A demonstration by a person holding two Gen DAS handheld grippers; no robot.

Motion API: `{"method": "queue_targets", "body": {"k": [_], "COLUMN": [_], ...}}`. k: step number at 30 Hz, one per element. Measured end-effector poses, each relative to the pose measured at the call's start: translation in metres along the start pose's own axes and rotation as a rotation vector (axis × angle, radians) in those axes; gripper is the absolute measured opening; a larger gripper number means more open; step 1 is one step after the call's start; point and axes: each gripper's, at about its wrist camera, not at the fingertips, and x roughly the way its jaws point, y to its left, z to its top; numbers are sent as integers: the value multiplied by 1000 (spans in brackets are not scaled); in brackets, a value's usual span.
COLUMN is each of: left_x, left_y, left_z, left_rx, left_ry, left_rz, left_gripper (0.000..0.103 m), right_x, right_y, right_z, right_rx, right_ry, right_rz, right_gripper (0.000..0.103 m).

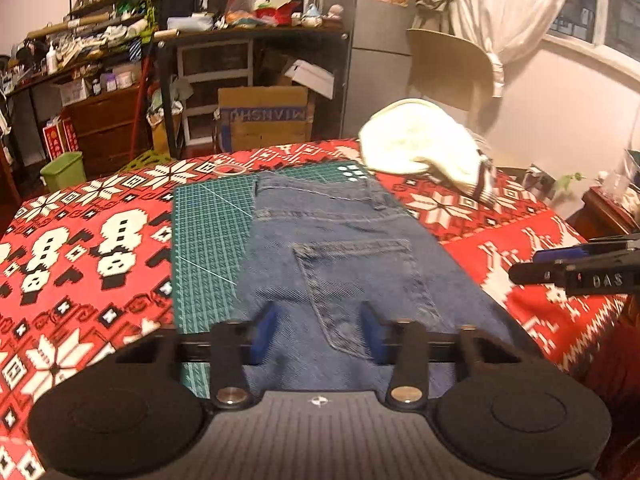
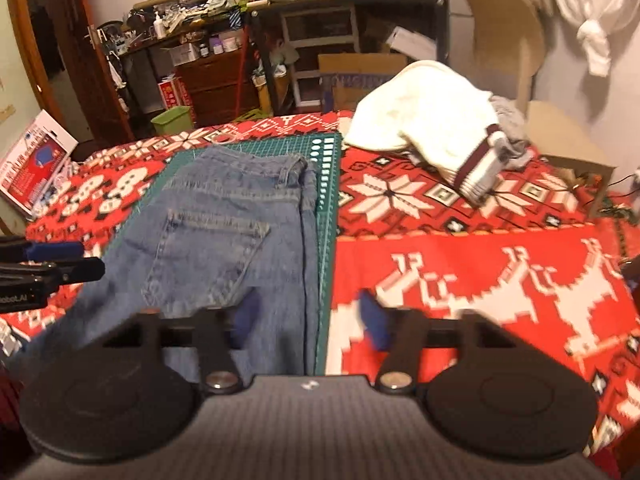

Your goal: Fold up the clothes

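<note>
- The jeans (image 1: 340,256) lie flat on the green cutting mat (image 1: 208,232), back pocket up and waistband toward the far edge, with the mat resting on the bench under a red patterned cloth (image 1: 80,240).
- The jeans look already folded lengthwise, one leg over the other, so I judge the next fold, bringing the legs up toward the waist, is the step in hand.
- The left tool (image 1: 318,330) hangs over the denim near the pocket, its blue pads part-way apart with a clear gap between them; nothing looks pinched, so it is released.
- The right tool (image 2: 308,320) straddles the right edge of the jeans and the mat's border; its pads are blurred, also apart, and I see no cloth caught between them.
- The next move calls for both tools to come down on the near end of the jeans, well spread, and nip the full doubled layer so the fold stays square.
- Only the right wrist view shows the jeans' right edge running close along the mat border, and a red box (image 2: 32,160) by the door.
- The left wrist view alone shows the bare mat left of the jeans and a clear ring (image 1: 230,169) at its far edge.
- Both show a cream garment (image 2: 424,128) heaped at the far right, well apart from the jeans.
</note>
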Motion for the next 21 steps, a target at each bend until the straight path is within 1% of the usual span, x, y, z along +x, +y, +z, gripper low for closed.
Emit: {"method": "queue_targets", "body": {"k": [1,2,4,5,7,10,12,13,14,16,20,21], "left_x": [2,6,14,20,35,63,81,89,97,109,128,132], "left_y": [5,9,19,24,36,53,60,61,62,66,67,67], "left_z": [5,12,26,32,46,62,71,73,76,79,79,78], "left_rx": [5,14,32,35,21,-23,-42,-49,-65,-100,-134,-142], "left_ry": [1,0,-2,-1,7,38,59,70,81,94,117,123], "left_rz": [5,12,25,33,39,32,27,20,7,-19,-40,-44], "left_gripper": [31,27,20,18,17,17,20,27,36,44,45,45], "right_x": [5,11,25,33,52,84,106,117,127,145,172,177], "right_y": [-2,-3,-4,-5,-4,-5,-8,-10,-11,-13,-15,-16], "right_z": [8,16,35,44,60,82,92,97,100,103,103,102], "right_rx": [0,-6,-26,-37,-52,-50,-21,-2,11,26,53,61], "right_ry": [4,5,12,16,26,52,79,96,110,134,165,172], "right_rz": [10,20,42,53,61,77,103,123,132,136,149,153], "right_gripper": [32,31,27,25,20,19,19,19,19,19,19,17]}}
